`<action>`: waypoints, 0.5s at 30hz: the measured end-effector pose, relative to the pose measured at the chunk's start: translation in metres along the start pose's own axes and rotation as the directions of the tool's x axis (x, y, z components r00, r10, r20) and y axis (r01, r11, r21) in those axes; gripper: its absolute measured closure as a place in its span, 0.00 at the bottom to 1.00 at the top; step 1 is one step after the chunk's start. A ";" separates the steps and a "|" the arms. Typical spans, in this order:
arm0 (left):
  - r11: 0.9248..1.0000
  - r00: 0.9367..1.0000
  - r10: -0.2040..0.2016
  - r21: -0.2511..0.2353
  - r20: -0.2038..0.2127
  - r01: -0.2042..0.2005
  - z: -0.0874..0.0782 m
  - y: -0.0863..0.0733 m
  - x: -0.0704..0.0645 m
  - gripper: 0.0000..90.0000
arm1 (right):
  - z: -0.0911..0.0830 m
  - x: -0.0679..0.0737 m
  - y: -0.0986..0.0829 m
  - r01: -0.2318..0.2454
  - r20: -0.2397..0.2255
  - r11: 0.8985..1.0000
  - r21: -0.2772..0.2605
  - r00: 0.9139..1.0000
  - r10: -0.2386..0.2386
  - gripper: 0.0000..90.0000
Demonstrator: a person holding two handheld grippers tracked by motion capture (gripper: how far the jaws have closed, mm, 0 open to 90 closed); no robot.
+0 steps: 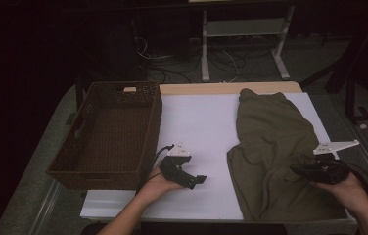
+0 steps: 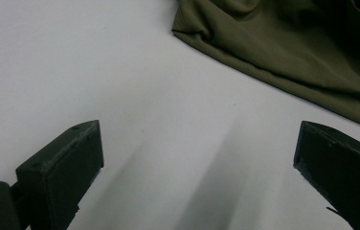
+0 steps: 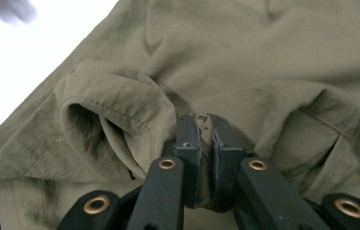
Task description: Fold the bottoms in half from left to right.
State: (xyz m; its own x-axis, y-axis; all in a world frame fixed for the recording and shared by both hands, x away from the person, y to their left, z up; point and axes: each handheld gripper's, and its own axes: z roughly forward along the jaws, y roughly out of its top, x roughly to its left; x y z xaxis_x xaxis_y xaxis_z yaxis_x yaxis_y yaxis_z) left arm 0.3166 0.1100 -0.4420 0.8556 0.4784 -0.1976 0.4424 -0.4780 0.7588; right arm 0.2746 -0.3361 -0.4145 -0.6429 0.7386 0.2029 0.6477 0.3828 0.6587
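Only a thin fold of the olive garment (image 1: pixel 275 147), spread along the counter's right edge, is clamped by the right gripper (image 3: pixel 204 125), so it may be lost if tugged while the left gripper (image 2: pixel 197 158) is held apart over bare counter

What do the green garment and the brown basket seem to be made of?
The green garment looks like a thin woven cloth, perhaps cotton, matte olive: it creases softly and shows a stitched hem where the right gripper pinches a fold. The brown basket looks like woven wicker or rattan, dark brown and dull, judging by its plaited walls; it could also be an imitation.
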 end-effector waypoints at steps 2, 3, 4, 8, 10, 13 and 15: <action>1.000 1.000 0.000 0.002 0.000 0.000 0.000 0.000 0.000 0.03 | 0.000 0.000 -0.005 -0.007 -0.002 1.000 0.012 1.000 0.007 0.93; 1.000 1.000 0.000 0.001 0.000 0.000 0.000 0.000 0.000 0.03 | 0.001 0.001 -0.007 -0.011 -0.002 1.000 0.021 1.000 0.011 0.93; 1.000 1.000 0.000 0.002 0.000 0.000 0.000 0.000 -0.001 0.03 | 0.002 0.001 -0.012 -0.011 -0.002 0.999 0.040 1.000 0.011 0.93; 1.000 1.000 0.001 0.002 0.002 -0.001 0.000 0.000 -0.001 0.03 | 0.005 0.000 -0.018 -0.011 0.003 0.997 0.075 1.000 0.011 0.93; 1.000 1.000 0.003 0.003 0.002 -0.003 0.001 0.000 -0.001 0.03 | 0.006 0.000 -0.020 -0.013 0.006 0.996 0.089 1.000 0.013 0.92; 1.000 1.000 0.003 0.004 0.003 -0.003 0.001 0.000 -0.001 0.03 | 0.002 0.000 -0.017 -0.033 -0.005 0.998 0.048 0.999 0.034 0.84; 1.000 1.000 0.001 0.004 0.003 -0.001 0.001 0.000 0.000 0.03 | -0.003 0.000 -0.012 -0.039 -0.008 0.999 -0.002 0.999 0.039 0.74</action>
State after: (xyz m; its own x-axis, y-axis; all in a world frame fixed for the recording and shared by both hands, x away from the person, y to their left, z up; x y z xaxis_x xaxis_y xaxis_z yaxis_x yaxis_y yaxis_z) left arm 0.3165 0.1094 -0.4422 0.8571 0.4753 -0.1985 0.4424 -0.4819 0.7563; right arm 0.2656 -0.3426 -0.4198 -0.6202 0.7486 0.2347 0.6719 0.3525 0.6514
